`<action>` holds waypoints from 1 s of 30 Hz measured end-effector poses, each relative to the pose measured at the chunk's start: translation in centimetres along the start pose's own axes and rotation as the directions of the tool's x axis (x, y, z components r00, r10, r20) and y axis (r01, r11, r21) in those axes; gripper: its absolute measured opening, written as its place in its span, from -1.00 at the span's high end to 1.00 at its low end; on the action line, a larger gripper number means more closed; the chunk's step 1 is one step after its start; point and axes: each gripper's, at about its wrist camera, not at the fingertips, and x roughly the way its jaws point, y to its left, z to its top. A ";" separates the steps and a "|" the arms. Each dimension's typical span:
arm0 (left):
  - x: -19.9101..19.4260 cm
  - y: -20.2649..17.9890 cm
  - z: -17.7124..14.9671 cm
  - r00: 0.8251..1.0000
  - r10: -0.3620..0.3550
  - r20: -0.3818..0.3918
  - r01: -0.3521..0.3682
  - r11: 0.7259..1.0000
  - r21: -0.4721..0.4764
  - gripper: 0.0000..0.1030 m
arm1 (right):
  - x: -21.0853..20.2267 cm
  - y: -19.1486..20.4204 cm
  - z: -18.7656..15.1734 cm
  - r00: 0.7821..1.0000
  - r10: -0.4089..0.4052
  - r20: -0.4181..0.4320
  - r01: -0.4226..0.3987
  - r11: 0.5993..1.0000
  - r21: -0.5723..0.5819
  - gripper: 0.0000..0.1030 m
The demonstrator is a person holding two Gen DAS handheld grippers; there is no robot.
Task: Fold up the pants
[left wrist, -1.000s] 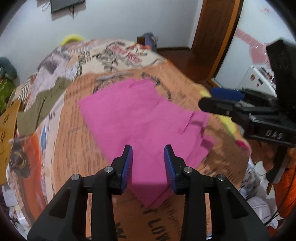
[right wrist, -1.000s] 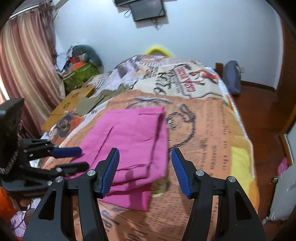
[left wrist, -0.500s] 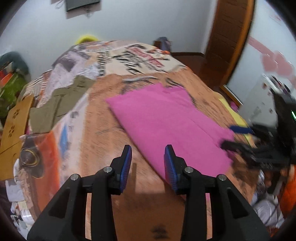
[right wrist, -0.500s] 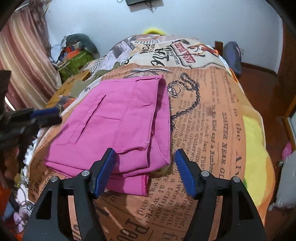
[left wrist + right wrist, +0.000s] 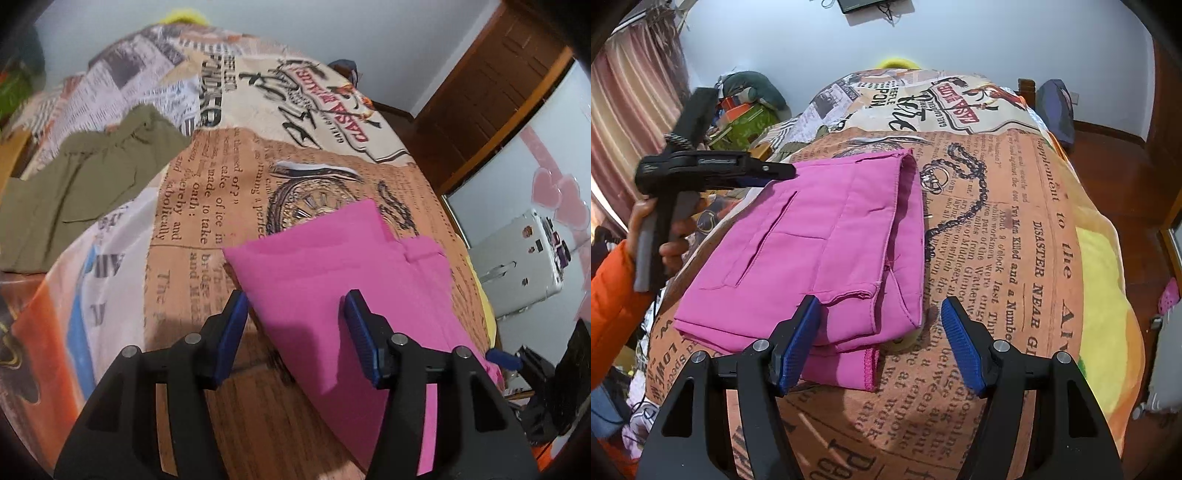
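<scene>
Both grippers hang empty, fingers spread wide: right gripper (image 5: 881, 338) over the near hem end of the pink pants (image 5: 820, 251), left gripper (image 5: 293, 332) over their long side edge. Pants lie flat on the bed (image 5: 1015, 240), legs already doubled into a layered oblong; judged roughly halfway, one more crosswise fold likely left. Cloth thin, matte, stitched hems, seam lines, soft rolled fold edge; beyond, newsprint-patterned bedspread and an olive garment (image 5: 77, 184) well apart.
</scene>
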 end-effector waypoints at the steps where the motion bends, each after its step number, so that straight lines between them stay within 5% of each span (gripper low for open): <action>1: 0.7 0.4 0.4 1.000 -0.018 -0.011 0.018 1.000 -0.015 -0.06 | 0.0 -0.2 0.0 1.000 0.000 0.000 0.000 1.000 0.008 -0.24; 5: 2.4 1.4 1.0 0.996 -0.077 -0.040 0.075 0.996 -0.042 0.02 | 0.3 -0.7 0.0 1.000 0.005 -0.003 -0.005 1.000 0.030 -0.24; 7: 2.7 1.7 1.2 0.996 -0.080 -0.033 0.079 0.996 -0.039 0.40 | 0.3 -0.9 0.2 1.000 -0.005 -0.004 0.005 1.000 0.029 -0.24; 12: 1.4 1.4 0.7 0.999 -0.036 0.000 0.036 0.999 -0.014 0.72 | 0.4 -1.3 0.8 0.998 -0.062 -0.010 0.062 0.998 0.007 -0.24; 21: -4.5 -0.6 -4.2 0.985 0.134 0.108 -0.141 0.988 0.056 0.80 | -2.1 -1.1 2.4 0.989 -0.137 0.056 0.138 0.990 -0.005 -0.25; 30: -8.2 -1.2 -11.8 0.958 0.227 0.174 -0.224 0.974 -0.039 0.80 | -3.1 0.9 3.0 0.989 -0.117 0.087 0.120 0.993 -0.023 -0.24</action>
